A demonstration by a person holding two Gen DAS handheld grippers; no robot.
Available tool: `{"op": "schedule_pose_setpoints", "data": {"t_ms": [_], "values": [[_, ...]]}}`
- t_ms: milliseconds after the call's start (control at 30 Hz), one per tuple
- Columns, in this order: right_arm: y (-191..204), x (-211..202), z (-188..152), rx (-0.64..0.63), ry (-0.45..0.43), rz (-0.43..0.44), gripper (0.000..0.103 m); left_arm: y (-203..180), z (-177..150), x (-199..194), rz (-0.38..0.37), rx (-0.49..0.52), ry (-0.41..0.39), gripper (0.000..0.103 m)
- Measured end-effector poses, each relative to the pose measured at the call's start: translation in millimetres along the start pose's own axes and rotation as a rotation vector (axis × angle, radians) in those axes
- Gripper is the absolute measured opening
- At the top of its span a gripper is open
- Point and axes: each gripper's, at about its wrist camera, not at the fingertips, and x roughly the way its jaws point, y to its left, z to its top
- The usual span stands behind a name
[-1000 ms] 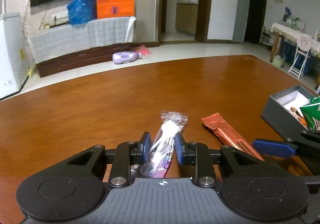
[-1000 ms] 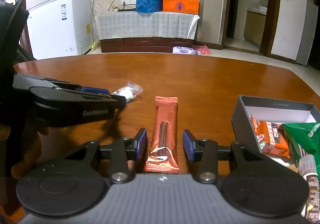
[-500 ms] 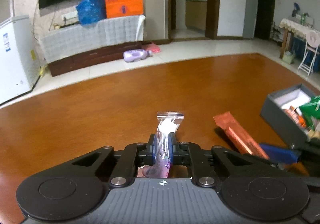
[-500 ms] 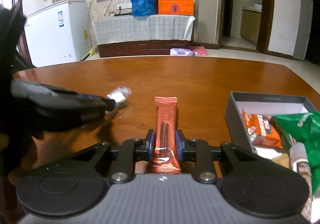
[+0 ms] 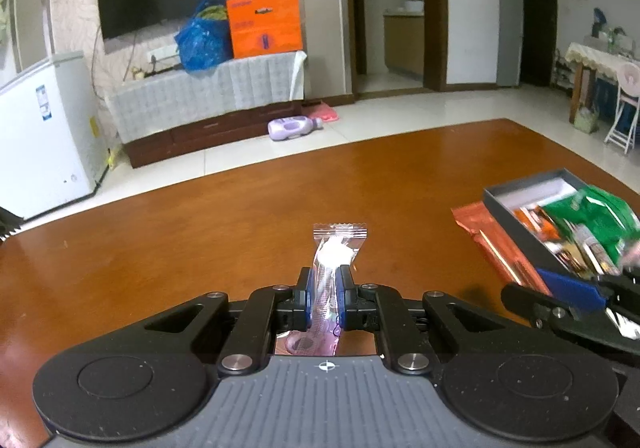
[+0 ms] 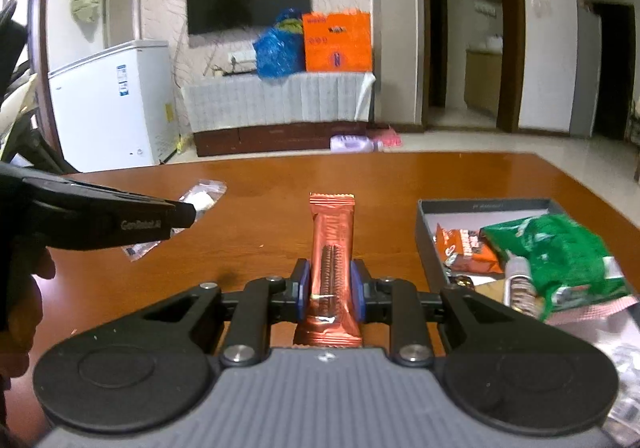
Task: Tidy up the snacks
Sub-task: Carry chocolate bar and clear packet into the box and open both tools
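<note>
My left gripper is shut on a clear-wrapped white and purple snack and holds it above the brown table. My right gripper is shut on a copper-red snack bar, lifted off the table. A grey open box stands to the right and holds an orange packet, a green bag and other snacks. The box also shows in the left wrist view, with the red bar in front of it. The left gripper and its snack show at the left of the right wrist view.
Past the table's far edge are a white freezer, a low cabinet with a blue bag and an orange box, and a purple bottle on the floor. A doorway opens at the back right.
Both grippers closed on their snacks, the left on the clear-wrapped one and the right on the red bar, and lifted them. Both moved toward the box.
</note>
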Motion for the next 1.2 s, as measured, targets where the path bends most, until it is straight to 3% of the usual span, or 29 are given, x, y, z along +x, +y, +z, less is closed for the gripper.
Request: {"op": "schedule_pose_setpoints", "data": {"t_ms": [300,467,800,1033,1200], "values": [[3.6,-60.2,-25.0,-0.037,-0.02,0.013,0.022,-15.3,-24.3,-46.1,0.004,0.03,-0.006,0.013],[-10.1,-95.2,-38.3,-0.022,-0.056,-0.037,0.022,-24.2,-29.3,-56.9,-0.024,0.005,-0.019,0.013],[-86.7,-143.3,-36.9,0.296,-0.139,-0.148,0.022,-79.2,-31.7,-70.4,-0.156,0.041,-0.077,0.013],[-126.4,-156.1,-43.8,0.426,-0.11,-0.243,0.022,-116.0,-33.5,-70.5,-0.249,0.047,-0.097,0.013],[-151.9,-155.6,-50.0,0.527,-0.075,-0.248,0.022,-143.1,-32.9,-68.9,-0.304,0.07,-0.119,0.013]]}}
